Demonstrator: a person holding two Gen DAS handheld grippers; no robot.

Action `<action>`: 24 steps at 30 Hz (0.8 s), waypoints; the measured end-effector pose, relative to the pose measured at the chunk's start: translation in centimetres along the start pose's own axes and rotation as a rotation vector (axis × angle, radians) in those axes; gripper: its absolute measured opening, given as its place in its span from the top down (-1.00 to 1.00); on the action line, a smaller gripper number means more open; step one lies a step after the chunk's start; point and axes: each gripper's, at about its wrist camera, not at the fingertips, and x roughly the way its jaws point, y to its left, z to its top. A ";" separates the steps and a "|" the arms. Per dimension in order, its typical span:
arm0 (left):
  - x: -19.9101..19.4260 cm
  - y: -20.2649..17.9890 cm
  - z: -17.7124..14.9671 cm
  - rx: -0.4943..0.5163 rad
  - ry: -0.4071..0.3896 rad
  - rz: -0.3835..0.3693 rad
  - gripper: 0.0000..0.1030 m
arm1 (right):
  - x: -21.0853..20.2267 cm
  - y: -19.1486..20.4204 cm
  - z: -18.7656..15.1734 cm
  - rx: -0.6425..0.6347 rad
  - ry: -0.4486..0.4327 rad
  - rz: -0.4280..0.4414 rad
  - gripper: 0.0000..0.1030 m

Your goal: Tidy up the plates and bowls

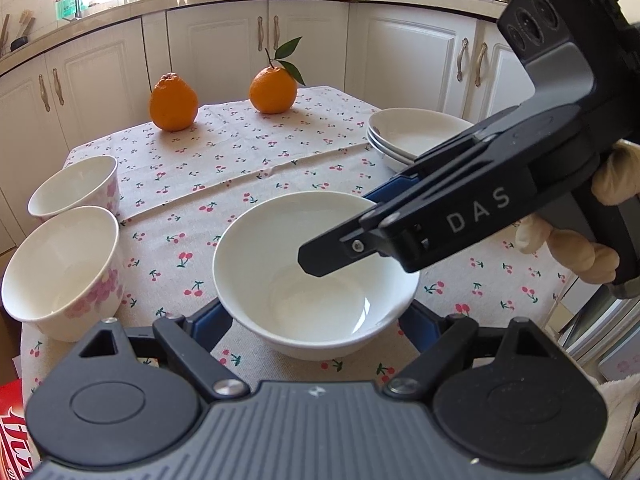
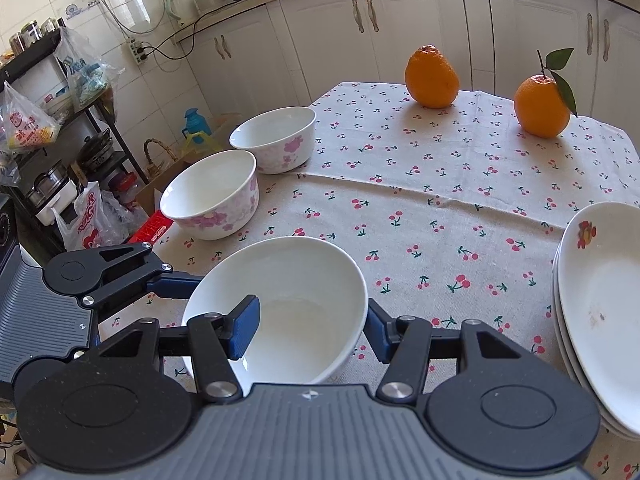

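Three stacked plates (image 2: 600,300), half cropped

On the cherry-print tablecloth (image 2: 420,184): one plain white ceramic bowl (image 2: 304,280); two white bowls with pink blossom print (image 2: 212,196) (image 2: 276,140); one stack of three shallow white plates (image 2: 600,300); two oranges (image 2: 432,76) (image 2: 542,106).

My left gripper (image 1: 316,322) has a ribbed grey body, round black discs on each side, black linkage arms with silver screws and blue finger pads. My right gripper (image 2: 308,324) is built the same, with "DAS" in pale letters along its black side. A cream glove (image 1: 580,248) covers the hand on its handle.
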 end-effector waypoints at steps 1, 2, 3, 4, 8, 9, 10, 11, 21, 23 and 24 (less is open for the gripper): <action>0.0 0.0 0.0 -0.001 0.001 -0.001 -0.73 | 0.0 0.0 0.0 0.001 0.000 -0.001 -0.21; 0.0 0.0 0.0 0.001 -0.001 -0.001 -0.73 | 0.0 0.0 0.0 0.002 0.000 0.001 -0.22; 0.0 -0.1 0.0 0.004 -0.002 0.001 -0.73 | 0.0 0.0 0.0 0.004 0.000 0.004 -0.25; 0.1 -0.1 -0.1 0.011 -0.004 0.004 -0.74 | 0.0 0.0 0.0 0.007 0.000 0.010 -0.33; -0.2 -0.5 -0.3 0.040 -0.002 0.013 -0.80 | -0.4 0.4 0.0 -0.004 -0.032 0.013 -0.84; -0.4 -0.4 -0.4 0.037 -0.004 0.010 -0.84 | -0.5 0.4 0.1 -0.008 -0.038 0.013 -0.89; -0.6 -0.3 -0.4 0.032 -0.007 0.007 -0.84 | -0.6 0.5 0.1 -0.011 -0.041 0.014 -0.91; -0.8 -0.2 -0.5 0.026 -0.008 0.005 -0.85 | -0.6 0.6 0.2 -0.013 -0.042 0.011 -0.92; -3.6 0.8 -2.1 0.012 -0.009 0.036 -0.86 | -0.6 1.7 0.8 -0.058 -0.039 -0.025 -0.99; -4.3 1.4 -2.4 -0.001 -0.015 0.052 -0.86 | -0.5 2.2 1.1 -0.076 -0.034 -0.027 -1.00; -4.5 1.7 -2.6 -0.007 -0.017 0.059 -0.86 | -0.4 2.4 1.3 -0.085 -0.033 -0.028 -1.00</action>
